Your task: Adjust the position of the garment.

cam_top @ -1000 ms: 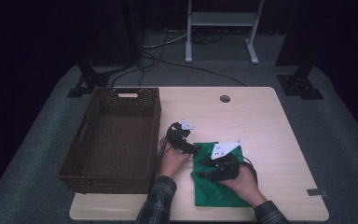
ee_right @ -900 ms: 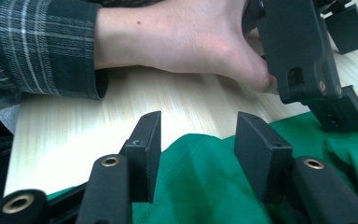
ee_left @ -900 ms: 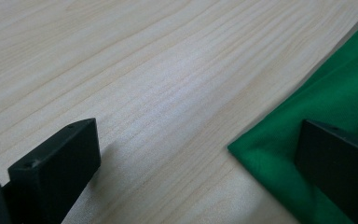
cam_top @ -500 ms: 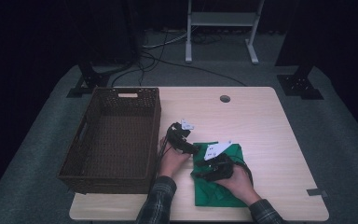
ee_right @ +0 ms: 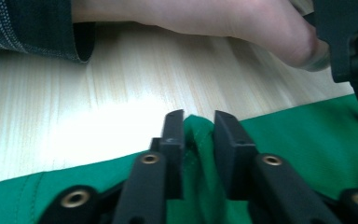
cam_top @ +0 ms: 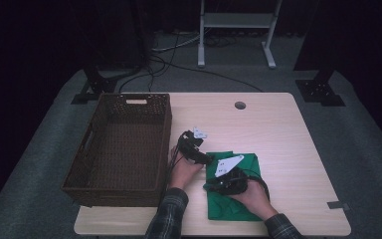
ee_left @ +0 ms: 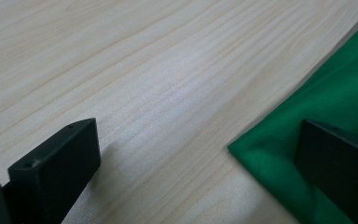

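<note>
Right gripper (ee_right: 198, 119) has just been closing, and its fingers (ee_right: 173, 135) pinch a raised fold of the green cloth (ee_right: 303, 135). Left gripper (ee_left: 191, 154) gapes wide, cloth corner under its right finger (ee_left: 340, 163).

Bare table (cam_top: 278, 129) lies open from twelve round to three o'clock of the green cloth (cam_top: 238, 206); the wicker basket (cam_top: 122, 144) (tall-walled) blocks nine o'clock.
</note>
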Demonstrator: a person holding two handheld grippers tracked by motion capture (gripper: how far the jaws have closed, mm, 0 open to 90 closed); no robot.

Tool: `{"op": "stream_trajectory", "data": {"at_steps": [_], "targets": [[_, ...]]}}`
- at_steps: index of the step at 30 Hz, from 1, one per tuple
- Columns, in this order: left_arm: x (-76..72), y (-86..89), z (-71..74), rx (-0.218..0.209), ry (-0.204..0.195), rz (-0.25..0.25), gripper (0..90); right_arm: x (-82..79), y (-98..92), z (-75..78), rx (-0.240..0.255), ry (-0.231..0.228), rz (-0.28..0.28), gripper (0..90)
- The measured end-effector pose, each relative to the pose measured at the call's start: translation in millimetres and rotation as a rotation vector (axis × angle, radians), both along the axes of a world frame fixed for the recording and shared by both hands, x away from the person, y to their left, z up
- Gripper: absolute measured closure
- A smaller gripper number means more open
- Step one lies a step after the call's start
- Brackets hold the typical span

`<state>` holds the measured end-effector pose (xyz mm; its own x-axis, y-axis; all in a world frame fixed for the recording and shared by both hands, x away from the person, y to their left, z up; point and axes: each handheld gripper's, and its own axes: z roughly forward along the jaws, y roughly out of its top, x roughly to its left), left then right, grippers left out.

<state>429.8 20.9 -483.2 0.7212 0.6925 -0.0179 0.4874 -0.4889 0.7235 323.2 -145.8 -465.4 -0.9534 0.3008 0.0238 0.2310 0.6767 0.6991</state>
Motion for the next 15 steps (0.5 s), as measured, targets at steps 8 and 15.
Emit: {"op": "stream_trajectory", "data": {"at_steps": [8, 15], "targets": [[0.0, 0.0, -0.1, 0.000, 0.000, 0.000, 0.0, -2.7, -8.8, 9.4, 0.018, -0.011, -0.016, 87.1], [0.0, -0.1, -0.1, 0.000, -0.001, 0.000, 0.0, -5.9, -25.1, 17.4, 0.048, -0.005, -0.037, 87.2]]}}
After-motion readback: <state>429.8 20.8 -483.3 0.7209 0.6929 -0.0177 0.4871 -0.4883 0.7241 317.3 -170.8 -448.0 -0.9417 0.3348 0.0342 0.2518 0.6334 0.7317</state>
